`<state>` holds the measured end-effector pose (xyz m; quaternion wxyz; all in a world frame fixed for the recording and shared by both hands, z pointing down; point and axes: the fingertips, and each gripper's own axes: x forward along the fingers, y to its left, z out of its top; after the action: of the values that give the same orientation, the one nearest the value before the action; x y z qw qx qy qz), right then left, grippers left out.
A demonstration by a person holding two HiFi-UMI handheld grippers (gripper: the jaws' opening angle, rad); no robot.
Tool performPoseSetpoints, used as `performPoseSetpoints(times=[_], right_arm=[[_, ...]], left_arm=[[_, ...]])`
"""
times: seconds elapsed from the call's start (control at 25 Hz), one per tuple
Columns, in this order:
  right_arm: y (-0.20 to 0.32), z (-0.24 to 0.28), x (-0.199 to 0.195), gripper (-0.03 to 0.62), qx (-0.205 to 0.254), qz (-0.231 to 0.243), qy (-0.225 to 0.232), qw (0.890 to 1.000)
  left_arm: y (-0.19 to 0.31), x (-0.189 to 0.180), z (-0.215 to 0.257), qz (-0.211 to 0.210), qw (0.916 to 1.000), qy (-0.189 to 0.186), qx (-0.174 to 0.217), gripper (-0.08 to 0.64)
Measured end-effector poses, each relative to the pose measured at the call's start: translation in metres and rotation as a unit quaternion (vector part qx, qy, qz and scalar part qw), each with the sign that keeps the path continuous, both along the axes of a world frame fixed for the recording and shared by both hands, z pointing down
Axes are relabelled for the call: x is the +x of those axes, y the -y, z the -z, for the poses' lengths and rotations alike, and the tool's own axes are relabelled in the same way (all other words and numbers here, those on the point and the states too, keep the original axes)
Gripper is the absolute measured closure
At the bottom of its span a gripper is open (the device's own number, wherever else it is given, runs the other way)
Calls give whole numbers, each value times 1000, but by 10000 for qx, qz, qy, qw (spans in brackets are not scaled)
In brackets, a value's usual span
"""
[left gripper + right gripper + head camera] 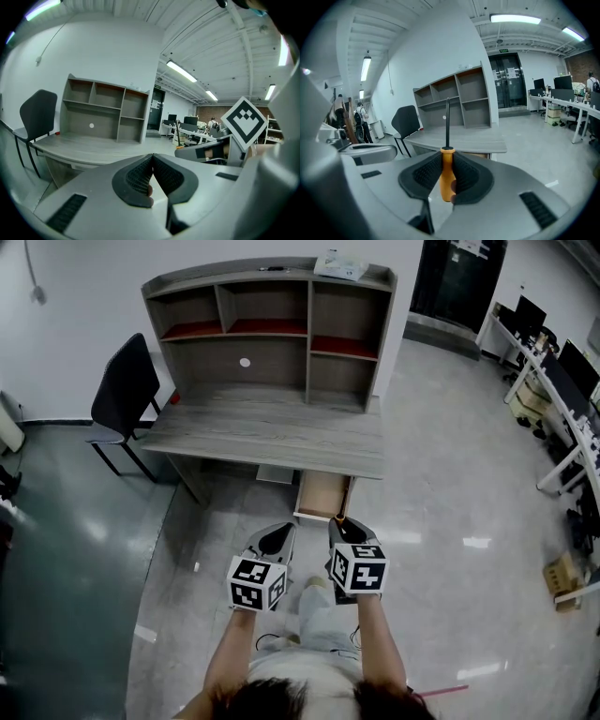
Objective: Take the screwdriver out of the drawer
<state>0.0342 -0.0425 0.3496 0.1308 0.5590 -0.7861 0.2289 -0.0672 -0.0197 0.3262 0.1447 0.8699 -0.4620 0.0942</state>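
The right claw [448,160] is pinching the screwdriver [447,177] by its orange handle. The dark shaft stands straight up out past the claw tips, so the tool is in the grip and no longer in the drawer [322,495], which hangs open just ahead of and below both claws. The left claw [153,161] is pressed together on nothing and is held close beside the right one. By the look of it the lifting-out step is as good as done. What remains is probably to carry the tool clear and set it somewhere, and the bare top of the desk [272,432] ahead of the claws seems the likeliest spot. That move calls for a firm pinch and a raised shaft tip, so that the tip passes over the desk's front edge instead of jabbing it. The drawer front juts out from under that edge and is the nearest thing to catch. The shelf unit [267,329] rises at the far side of the desk, well beyond the claws. The chair [127,390] stands well off to the left, and to the right of the right claw the floor [450,484] lies open.
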Motion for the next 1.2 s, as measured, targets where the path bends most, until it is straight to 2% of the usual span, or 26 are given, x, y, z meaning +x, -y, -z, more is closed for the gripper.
performPoseSetpoints(times=[0.68, 1.2], right_arm=[[-74, 41, 5, 509, 595, -31, -161, 9981], [-113, 67, 1, 509, 1234, -22, -375, 9916]], left_arm=[[-69, -4, 47, 29, 9987, 19, 500, 543], [-108, -7, 67, 68, 9972, 82, 739, 543]])
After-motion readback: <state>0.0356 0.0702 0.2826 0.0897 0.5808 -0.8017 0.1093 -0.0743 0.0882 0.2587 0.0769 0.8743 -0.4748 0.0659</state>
